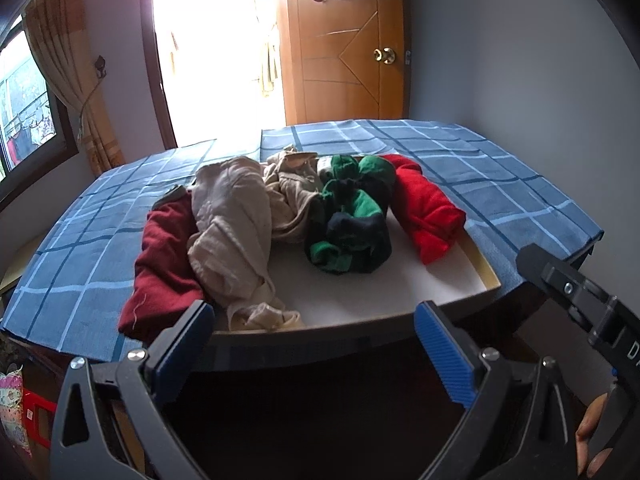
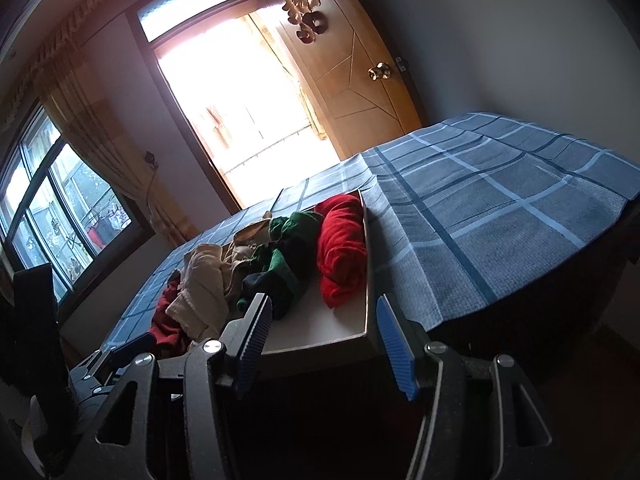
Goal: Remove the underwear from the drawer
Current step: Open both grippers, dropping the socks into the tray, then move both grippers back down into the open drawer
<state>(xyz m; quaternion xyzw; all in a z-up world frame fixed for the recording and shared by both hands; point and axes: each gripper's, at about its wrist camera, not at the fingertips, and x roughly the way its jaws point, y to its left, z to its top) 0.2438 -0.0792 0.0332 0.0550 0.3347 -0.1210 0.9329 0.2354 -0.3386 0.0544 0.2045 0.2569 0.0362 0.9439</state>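
Observation:
An open drawer (image 1: 490,276) with a white floor holds several bundled garments. From left to right they are dark red (image 1: 164,256), beige (image 1: 232,228), tan (image 1: 292,196), green and navy (image 1: 352,220) and bright red (image 1: 424,208). My left gripper (image 1: 314,312) hovers just before the drawer's front edge, open, with nothing between its blue pads. My right gripper (image 2: 323,302) is open too and empty, at the drawer's front right corner (image 2: 370,280), near the bright red roll (image 2: 342,248). The right gripper (image 1: 560,276) also shows at the right of the left wrist view.
A blue checked cloth (image 1: 500,168) covers the top around the drawer. Behind stand a wooden door (image 1: 344,48) and a bright doorway (image 1: 208,48). A window and curtain (image 1: 68,80) are at the left. A person's fingers (image 1: 592,432) grip the right tool.

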